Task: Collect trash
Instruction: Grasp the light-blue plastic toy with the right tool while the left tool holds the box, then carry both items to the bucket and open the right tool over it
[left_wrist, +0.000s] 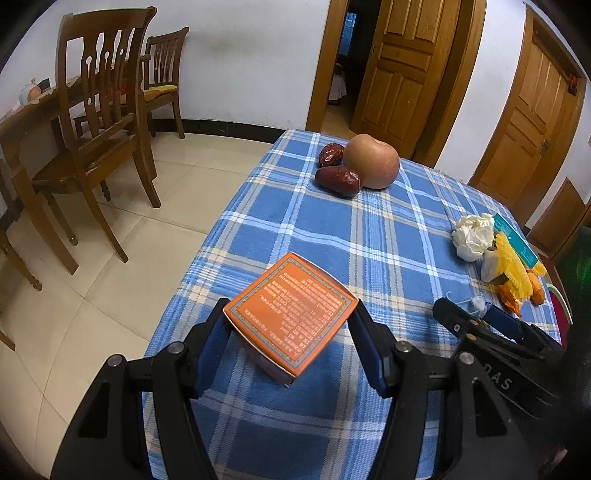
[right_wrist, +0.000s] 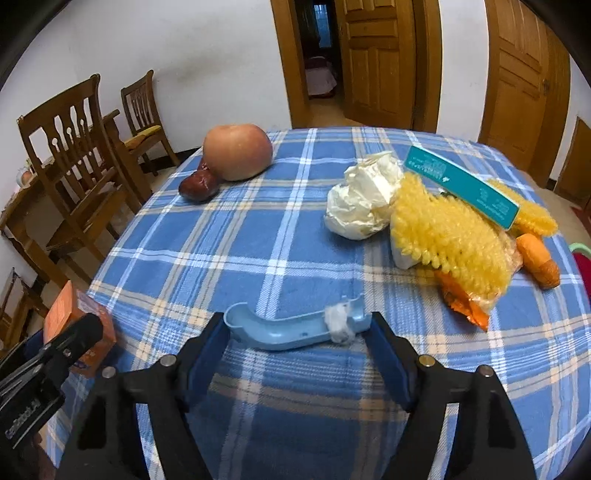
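Left claw (left_wrist: 290, 325) pinches the orange box (left_wrist: 291, 314); right claw (right_wrist: 297, 328) spread around the blue tray (right_wrist: 280, 330).

- Apple (right_wrist: 238, 151) and dates (right_wrist: 198, 186) together near the table's (right_wrist: 258, 240) far left corner.
- Crumpled tissue (right_wrist: 364, 197), wrappers (right_wrist: 448, 245) along its right edge.
- Plastic tray (right_wrist: 291, 326) at near edge.
- Carton (left_wrist: 291, 314) at left edge.

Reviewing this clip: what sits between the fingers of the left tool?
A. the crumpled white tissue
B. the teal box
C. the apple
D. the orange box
D: the left wrist view shows the orange box clamped between the left tool's fingers at the table's near edge.
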